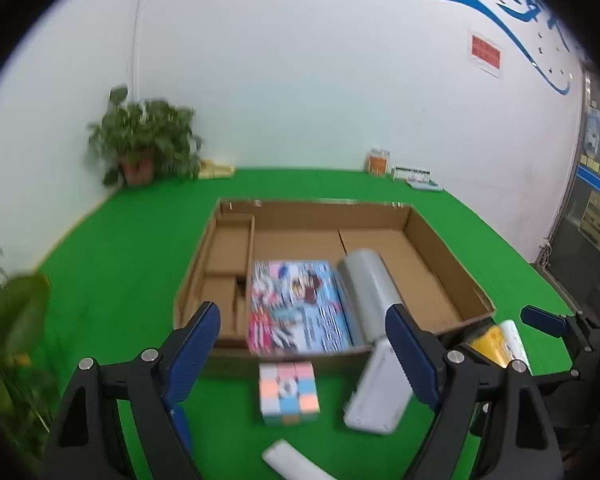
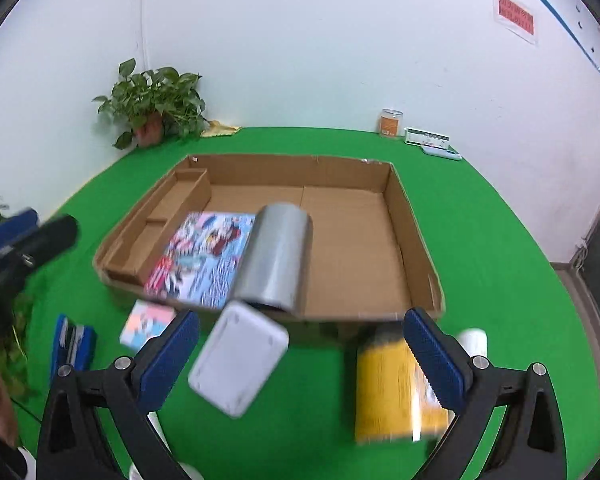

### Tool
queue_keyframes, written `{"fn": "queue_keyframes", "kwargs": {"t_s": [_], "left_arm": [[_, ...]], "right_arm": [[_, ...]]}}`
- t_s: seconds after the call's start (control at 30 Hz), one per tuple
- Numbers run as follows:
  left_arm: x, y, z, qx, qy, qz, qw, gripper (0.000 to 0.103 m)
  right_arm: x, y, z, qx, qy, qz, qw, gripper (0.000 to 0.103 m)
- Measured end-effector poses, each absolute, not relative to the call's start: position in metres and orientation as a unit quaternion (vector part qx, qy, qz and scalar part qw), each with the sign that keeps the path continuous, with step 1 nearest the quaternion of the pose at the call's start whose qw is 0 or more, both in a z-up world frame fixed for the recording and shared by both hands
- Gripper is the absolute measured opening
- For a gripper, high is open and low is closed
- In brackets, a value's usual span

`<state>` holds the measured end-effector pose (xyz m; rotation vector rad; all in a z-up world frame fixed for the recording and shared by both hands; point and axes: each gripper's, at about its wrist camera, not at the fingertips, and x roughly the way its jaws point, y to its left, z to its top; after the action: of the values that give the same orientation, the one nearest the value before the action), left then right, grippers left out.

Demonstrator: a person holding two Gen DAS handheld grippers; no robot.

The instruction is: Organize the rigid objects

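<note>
Two hand-held grippers hover over a green felt-covered counter, each with its blue-padded fingers spread wide apart and holding nothing. A shallow brown cardboard tray, with small divided compartments along its left side, sits in the middle of the counter. Inside it, against the near wall, a colourful printed flat box lies flat, and a grey rounded rectangular case lies just beside it on the right; whether the two touch is unclear.

Still outside the tray, on the counter in front of its near wall, are a white rounded plastic box, a pastel puzzle cube, a yellow rectangular packet with a white cylinder behind it, and a blue stapler-like object far left.

The left hand-held gripper frames the cube and the white box; the right hand-held gripper frames the white box and the yellow packet. Both views are motion-blurred.

The likely step is picking up one loose item. To do it well, centre one object between the fingers, approach square to its flat sides, and close on the shorter width. The tray's open right half looks the best landing spot; lift clear of the near wall first.
</note>
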<state>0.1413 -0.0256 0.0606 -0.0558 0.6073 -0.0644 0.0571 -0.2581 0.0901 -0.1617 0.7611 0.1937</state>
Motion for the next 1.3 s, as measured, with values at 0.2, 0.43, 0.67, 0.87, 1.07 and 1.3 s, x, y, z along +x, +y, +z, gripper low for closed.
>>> {"fn": "queue_keyframes", "kwargs": {"t_s": [0.2, 0.43, 0.67, 0.87, 1.07, 1.3], "left_arm": [[0.124, -0.045, 0.042, -0.014, 0.322, -0.064, 0.945, 0.085], [0.12, -0.054, 0.044, -0.013, 0.321, -0.048, 0.946, 0.084], [0.124, -0.056, 0.032, -0.042, 0.347, -0.099, 0.932, 0.023], [0.127, -0.064, 0.013, -0.03, 0.39, -0.087, 0.916, 0.089], [0.131, -0.063, 0.004, -0.045, 0.41, -0.096, 0.906, 0.089], [0.132, -0.061, -0.004, -0.071, 0.438, -0.123, 0.888, 0.089]], "right_arm": [[0.028, -0.269, 0.075, -0.093, 0.381, 0.098, 0.915, 0.102], [0.023, -0.282, 0.072, -0.078, 0.383, 0.097, 0.915, 0.102], [0.029, -0.299, 0.068, -0.081, 0.393, 0.106, 0.91, 0.102], [0.055, -0.359, 0.055, -0.032, 0.433, 0.063, 0.898, 0.102], [0.086, -0.394, 0.019, -0.004, 0.507, 0.08, 0.858, 0.087], [0.078, -0.375, 0.006, -0.039, 0.524, 0.122, 0.842, 0.075]]}}
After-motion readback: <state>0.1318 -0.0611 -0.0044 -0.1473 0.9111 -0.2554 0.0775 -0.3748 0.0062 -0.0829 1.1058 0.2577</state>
